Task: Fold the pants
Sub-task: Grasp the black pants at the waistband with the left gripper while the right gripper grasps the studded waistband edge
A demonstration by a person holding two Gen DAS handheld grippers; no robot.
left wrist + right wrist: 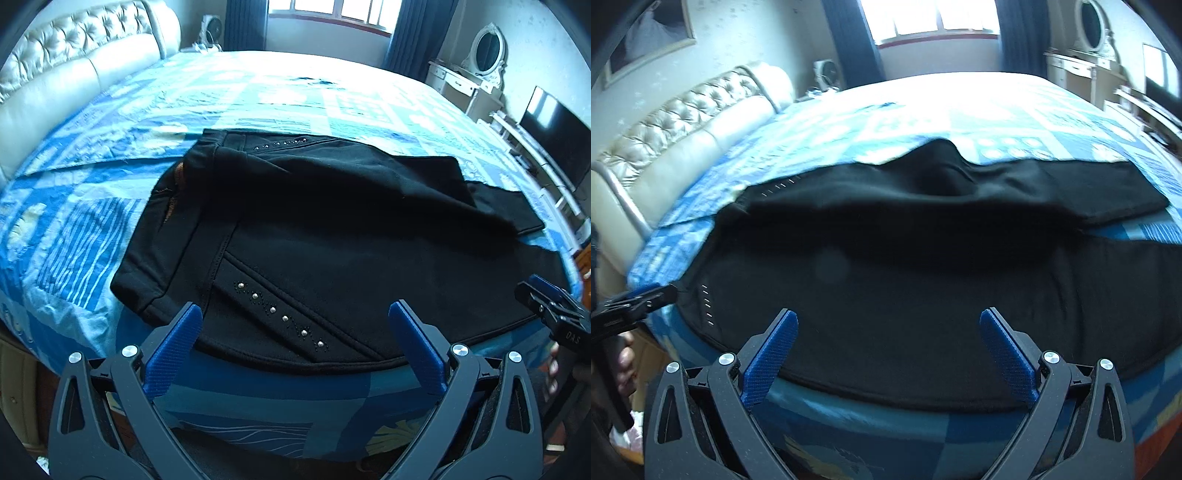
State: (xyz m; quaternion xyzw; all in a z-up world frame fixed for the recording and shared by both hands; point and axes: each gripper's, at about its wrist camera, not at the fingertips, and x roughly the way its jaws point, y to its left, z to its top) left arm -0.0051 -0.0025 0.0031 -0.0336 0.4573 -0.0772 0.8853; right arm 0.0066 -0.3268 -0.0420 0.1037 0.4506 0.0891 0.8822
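Black pants (314, 229) with studded pocket trim lie flat on the blue patterned bed cover, waistband to the left, legs running right, the far leg's fabric bunched up. They also fill the right wrist view (905, 266). My left gripper (295, 314) is open and empty, hovering over the near hem by the pocket. My right gripper (888, 323) is open and empty over the near edge of the leg. The right gripper also shows at the right edge of the left wrist view (550, 306); the left one shows at the left edge of the right wrist view (639, 299).
The bed (258, 96) has a tufted cream headboard (74, 62) at the left. A window with blue curtains (328, 14) is behind. A white vanity with oval mirror (480, 62) and a TV (554, 129) stand at the right. The bed's near edge (280, 406) is just below the grippers.
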